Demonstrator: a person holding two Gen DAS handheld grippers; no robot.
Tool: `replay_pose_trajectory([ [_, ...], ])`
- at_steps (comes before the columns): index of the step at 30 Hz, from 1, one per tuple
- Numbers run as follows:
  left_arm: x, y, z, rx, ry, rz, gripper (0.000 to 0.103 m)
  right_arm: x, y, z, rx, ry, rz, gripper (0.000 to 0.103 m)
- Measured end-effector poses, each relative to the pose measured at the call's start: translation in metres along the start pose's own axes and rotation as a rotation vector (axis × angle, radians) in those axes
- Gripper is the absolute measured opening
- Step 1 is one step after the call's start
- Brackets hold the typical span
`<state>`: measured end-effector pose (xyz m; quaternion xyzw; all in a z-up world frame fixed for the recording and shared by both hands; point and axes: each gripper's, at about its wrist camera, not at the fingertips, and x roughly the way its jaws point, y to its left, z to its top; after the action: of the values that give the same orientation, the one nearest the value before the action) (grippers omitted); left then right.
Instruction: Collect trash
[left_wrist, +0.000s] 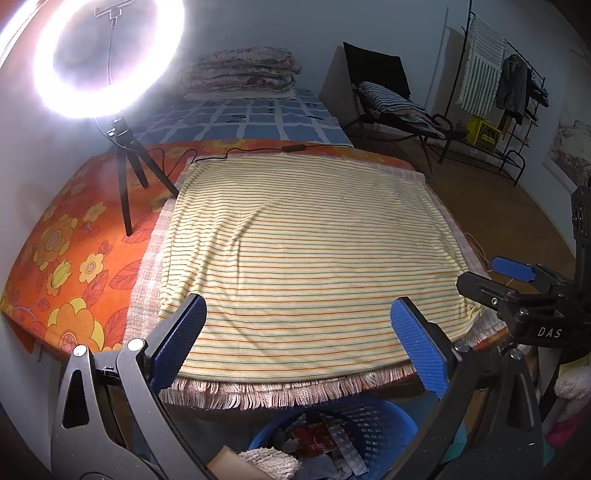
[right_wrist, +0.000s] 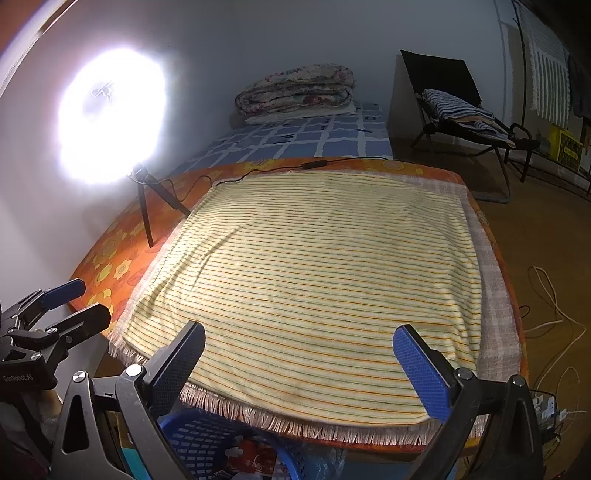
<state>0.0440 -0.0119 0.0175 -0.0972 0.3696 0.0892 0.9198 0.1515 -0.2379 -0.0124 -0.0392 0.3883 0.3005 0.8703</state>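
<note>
A blue plastic basket (left_wrist: 373, 435) stands on the floor below the bed's near edge, holding trash: a red wrapper (left_wrist: 314, 437), a blister strip and crumpled paper. The same basket (right_wrist: 199, 439) shows low in the right wrist view. My left gripper (left_wrist: 299, 332) is open above the basket and the fringe of the striped cloth (left_wrist: 306, 243), nothing between its blue pads. My right gripper (right_wrist: 299, 363) is open too, empty, over the striped cloth (right_wrist: 314, 280). The right gripper (left_wrist: 495, 278) also appears at the right edge of the left wrist view, and the left gripper (right_wrist: 79, 299) at the left edge of the right view.
A lit ring light on a small tripod (left_wrist: 127, 166) stands on the orange floral sheet (left_wrist: 70, 258) at the left, its cable running along the far edge. Folded quilts (left_wrist: 240, 70) lie at the bed's head. A chair (left_wrist: 391, 99), clothes rack (left_wrist: 506, 85) and floor cables (right_wrist: 554, 306) are on the right.
</note>
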Motion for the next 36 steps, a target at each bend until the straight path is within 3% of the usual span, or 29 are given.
replay_pose_trajectory([
  [36, 0.001, -0.0002, -0.0026, 0.007, 0.007, 0.005, 0.102, 0.0036, -0.0041, -0.0038, 0.031, 0.028, 0.01, 0.103],
])
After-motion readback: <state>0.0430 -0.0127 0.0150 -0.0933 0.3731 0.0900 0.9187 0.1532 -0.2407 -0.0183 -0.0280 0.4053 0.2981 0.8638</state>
